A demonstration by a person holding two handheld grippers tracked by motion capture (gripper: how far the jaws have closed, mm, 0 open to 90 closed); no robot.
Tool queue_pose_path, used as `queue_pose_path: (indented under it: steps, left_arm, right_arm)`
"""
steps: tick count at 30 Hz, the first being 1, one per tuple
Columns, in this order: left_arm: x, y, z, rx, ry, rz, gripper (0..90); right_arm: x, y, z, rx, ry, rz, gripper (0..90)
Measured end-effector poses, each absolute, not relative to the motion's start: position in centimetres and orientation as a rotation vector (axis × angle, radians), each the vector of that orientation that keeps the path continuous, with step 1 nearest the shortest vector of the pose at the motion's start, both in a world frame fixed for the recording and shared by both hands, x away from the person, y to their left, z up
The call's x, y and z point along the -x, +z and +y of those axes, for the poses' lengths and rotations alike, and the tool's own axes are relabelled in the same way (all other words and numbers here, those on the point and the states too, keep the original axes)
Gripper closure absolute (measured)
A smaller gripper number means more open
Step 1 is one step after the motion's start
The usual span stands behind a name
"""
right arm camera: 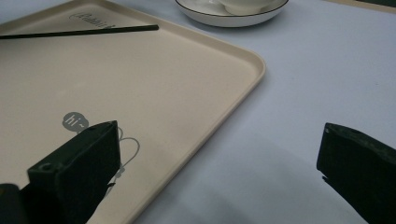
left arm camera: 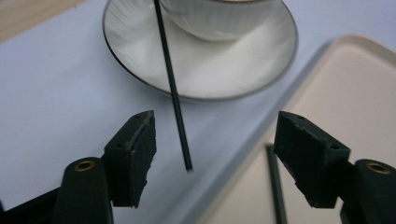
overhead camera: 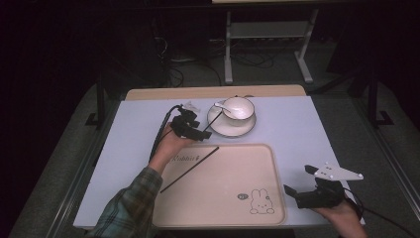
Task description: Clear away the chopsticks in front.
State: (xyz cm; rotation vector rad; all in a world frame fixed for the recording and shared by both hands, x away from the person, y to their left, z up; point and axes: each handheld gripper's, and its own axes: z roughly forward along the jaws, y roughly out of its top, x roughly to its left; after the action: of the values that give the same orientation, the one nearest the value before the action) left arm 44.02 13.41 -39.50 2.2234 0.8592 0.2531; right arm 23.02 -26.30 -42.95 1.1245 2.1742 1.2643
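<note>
A: Checking left gripper [left arm camera: 212, 156]: jaws spread, thin black chopstick [left arm camera: 173, 93] between them, tip on the surface, top resting on white saucer [left arm camera: 205, 70].

B: Probably light, stiff, slippery. Pinch near the tip. Right gripper [right arm camera: 219, 172] jaws spread, empty.

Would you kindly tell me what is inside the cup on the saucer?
A white spoon rests in the cup, its handle sticking out over the rim. Whether the cup holds any liquid cannot be seen.

The beige tray [right arm camera: 154, 93] carries a small grey speech bubble [right arm camera: 74, 122] reading "hi~" — beside a line-drawn rabbit [overhead camera: 261, 202]. Near its far edge sits a cursive word [overhead camera: 184, 158] — too blurred to read for certain.
</note>
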Motion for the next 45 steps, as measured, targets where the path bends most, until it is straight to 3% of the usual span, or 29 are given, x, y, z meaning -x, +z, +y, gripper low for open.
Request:
queue_pose_path:
  steps: [13,27,45]
  left_arm:
    - [-48.9,-41.5,10.1,-2.232,0.323,0.883,56.7]
    - [-50.1,-43.2,8.6,-2.218,0.374,0.952,81.9]
    - [-49.2,-40.6,11.0,-2.134,0.368,1.034,85.0]
  right_arm:
    - [-22.9,-42.9,-26.1,-1.108,1.266,2.179,0.0]
    - [-22.8,-42.9,-26.4,-1.114,1.268,2.173,0.0]
    - [-22.7,-42.9,-26.4,-1.113,1.266,2.174,0.0]
